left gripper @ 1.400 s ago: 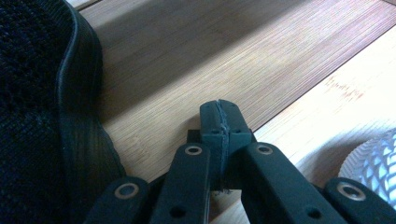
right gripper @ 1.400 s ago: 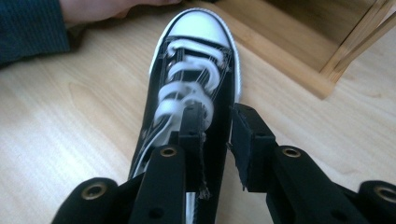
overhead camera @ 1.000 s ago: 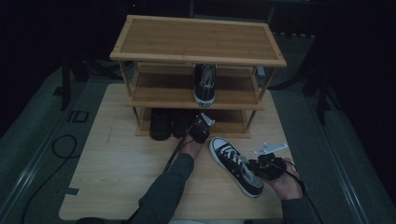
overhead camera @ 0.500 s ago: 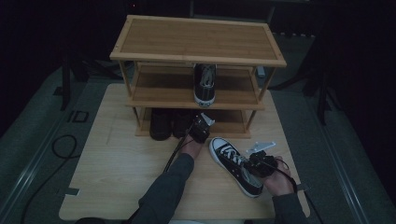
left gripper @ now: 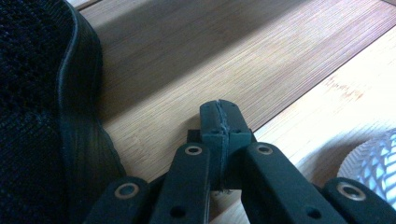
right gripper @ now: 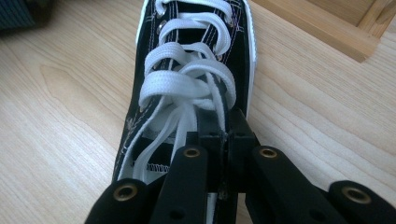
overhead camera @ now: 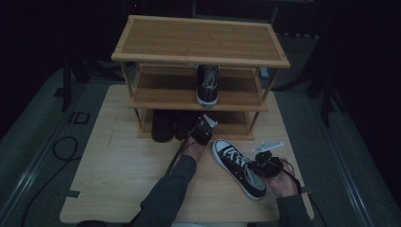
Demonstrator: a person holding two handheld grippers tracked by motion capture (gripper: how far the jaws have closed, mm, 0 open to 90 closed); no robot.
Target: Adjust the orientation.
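Black canvas sneaker with white laces (right gripper: 187, 74) is being clamped by right gripper (right gripper: 223, 123) jaws, just closing, for lifting; left gripper (left gripper: 219, 116) jaws together.

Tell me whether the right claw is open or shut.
Shut: the right claw has just been closing, its jaws now pinching a white lace of the black sneaker.

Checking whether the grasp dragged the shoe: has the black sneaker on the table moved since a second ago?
No. The black sneaker lies at the same spot and angle in front of the shoe rack, toe toward its bottom shelf.
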